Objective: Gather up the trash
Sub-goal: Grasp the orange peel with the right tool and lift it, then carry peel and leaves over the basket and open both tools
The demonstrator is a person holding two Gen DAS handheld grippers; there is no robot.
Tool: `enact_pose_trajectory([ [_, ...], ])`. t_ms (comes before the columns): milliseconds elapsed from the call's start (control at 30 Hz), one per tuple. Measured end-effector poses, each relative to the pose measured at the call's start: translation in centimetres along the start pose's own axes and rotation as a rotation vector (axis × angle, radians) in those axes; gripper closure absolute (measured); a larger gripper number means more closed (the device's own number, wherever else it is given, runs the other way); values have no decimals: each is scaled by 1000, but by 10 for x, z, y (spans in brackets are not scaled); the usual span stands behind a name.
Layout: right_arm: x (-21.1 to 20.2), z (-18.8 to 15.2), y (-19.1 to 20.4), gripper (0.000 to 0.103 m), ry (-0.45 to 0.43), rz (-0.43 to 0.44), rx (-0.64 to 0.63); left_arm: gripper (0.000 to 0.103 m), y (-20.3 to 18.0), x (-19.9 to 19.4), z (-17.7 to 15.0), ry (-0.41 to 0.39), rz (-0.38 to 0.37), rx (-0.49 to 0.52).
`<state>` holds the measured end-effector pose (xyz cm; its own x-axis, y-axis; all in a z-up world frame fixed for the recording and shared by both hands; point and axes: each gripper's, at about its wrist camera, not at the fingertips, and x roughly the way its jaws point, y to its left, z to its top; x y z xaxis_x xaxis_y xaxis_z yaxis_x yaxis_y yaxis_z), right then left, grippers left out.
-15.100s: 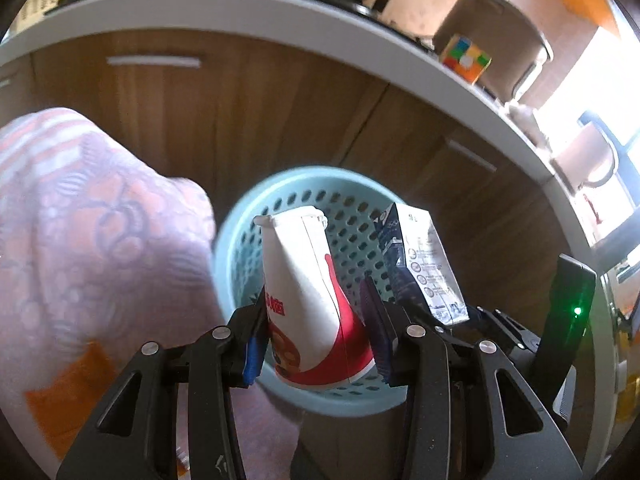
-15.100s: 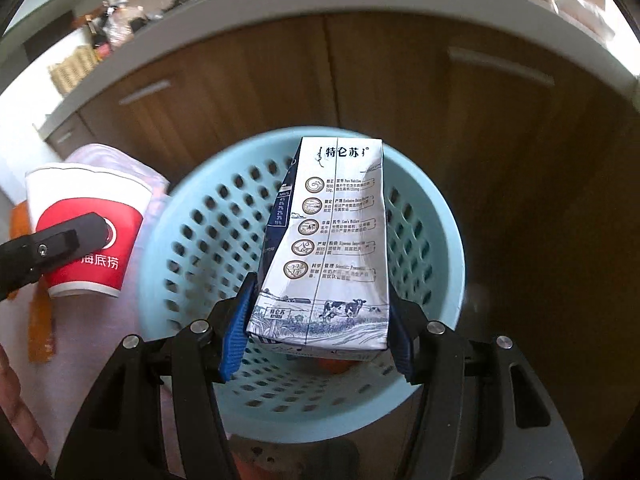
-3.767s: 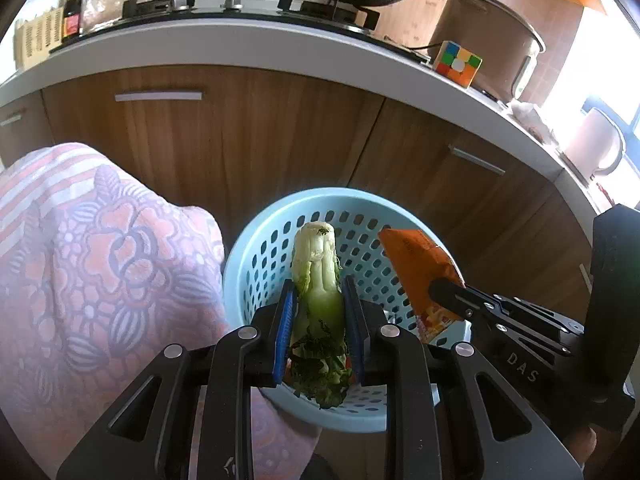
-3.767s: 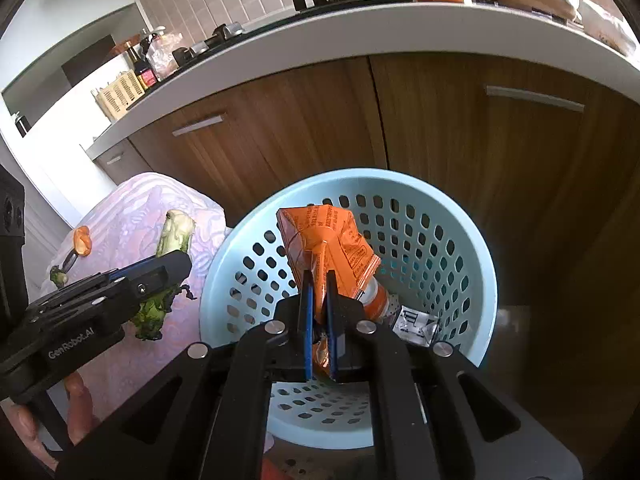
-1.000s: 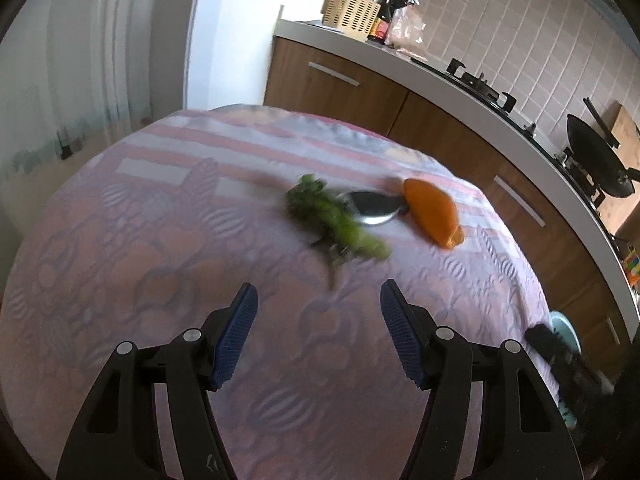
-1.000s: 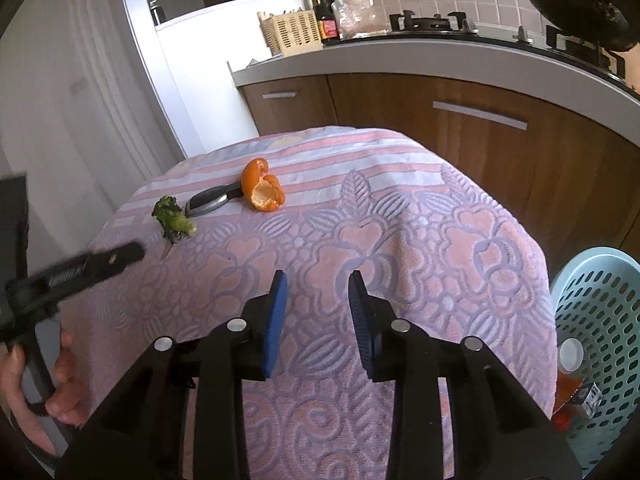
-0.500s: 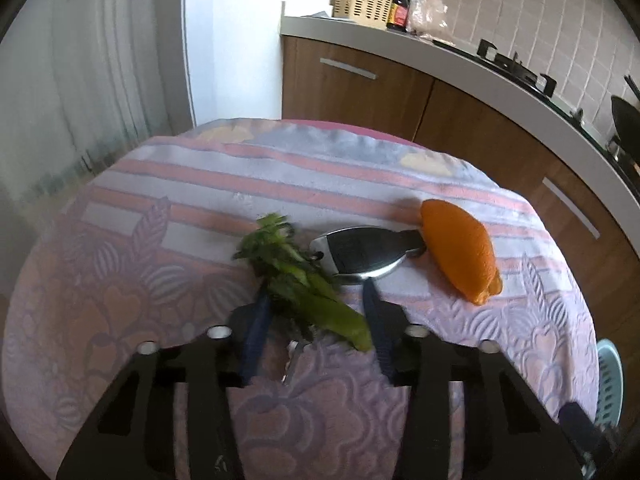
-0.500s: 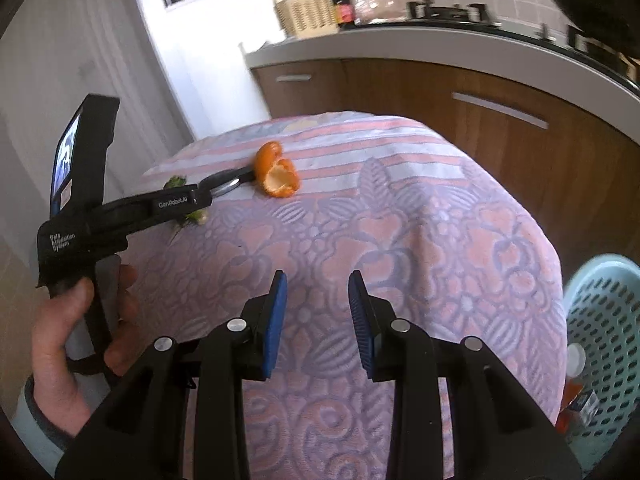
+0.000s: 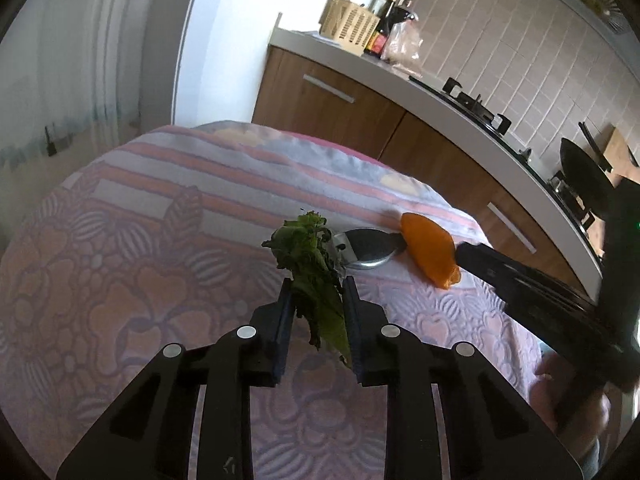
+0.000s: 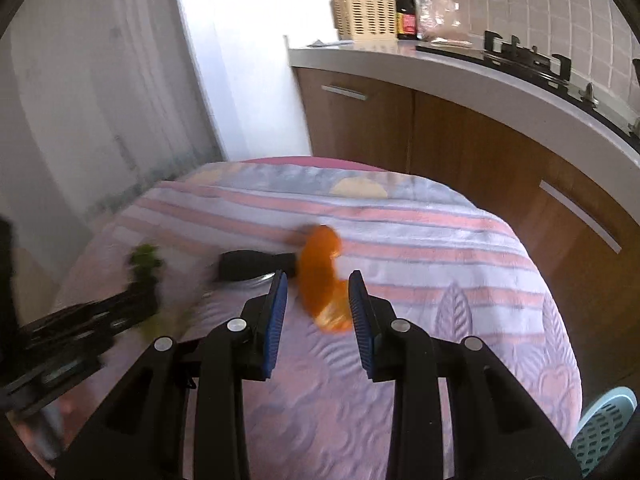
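Now my left claw (image 9: pixel 318 294) has just been closing and clamps a limp, dark-green leafy scrap (image 9: pixel 310 254) just left of the black-handled tool (image 9: pixel 370 245). Just right of that tool lies a curled orange peel (image 10: pixel 322 280), between my right claw's (image 10: pixel 318 294) parted pads, not visibly pinched

Green leaf scrap (image 9: pixel 316 276), orange peel (image 9: pixel 430 254), pink-striped floral tablecloth (image 9: pixel 140 264).
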<state>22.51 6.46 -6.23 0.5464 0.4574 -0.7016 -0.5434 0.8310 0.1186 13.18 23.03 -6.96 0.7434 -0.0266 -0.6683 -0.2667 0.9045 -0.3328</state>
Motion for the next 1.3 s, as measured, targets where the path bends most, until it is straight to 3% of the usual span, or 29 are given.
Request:
enact_pose_trajectory([
  [100,15,-3,-7,71,20,23,35,81,2,4,-2,3,-9,-3],
  [133,18,-4,-9,60,17,31,43,81,3,2,-1,-9,-12,-2],
  [167,21,-5,-10,55,20,24,47,81,2,2,-2,-12,-11,-1],
  [333,36,0,2,53,70,1,-6,81,-2,1,-3,-18,9,18],
  [400,42,0,7,60,94,-7,-21,81,-4,1,-4,-18,17,27],
  [433,42,0,7,73,91,-10,-22,81,-5,1,-4,-20,21,32],
  [467,42,0,6,78,91,1,-17,81,-6,1,-4,-22,23,36],
  [567,34,-4,2,82,70,29,6,81,-11,0,-6,-29,34,50],
  [733,-3,-14,-1,83,11,48,24,81,-23,-4,-7,-51,26,92],
  [867,-51,-26,-9,83,-42,47,30,81,-45,-15,-8,-50,-43,118],
  [1133,-150,-68,-48,83,-117,-5,83,81,-128,-48,-25,-43,-210,232],
  [1300,-200,-102,-85,83,-155,-93,144,81,-190,-52,-57,-8,-285,332],
])
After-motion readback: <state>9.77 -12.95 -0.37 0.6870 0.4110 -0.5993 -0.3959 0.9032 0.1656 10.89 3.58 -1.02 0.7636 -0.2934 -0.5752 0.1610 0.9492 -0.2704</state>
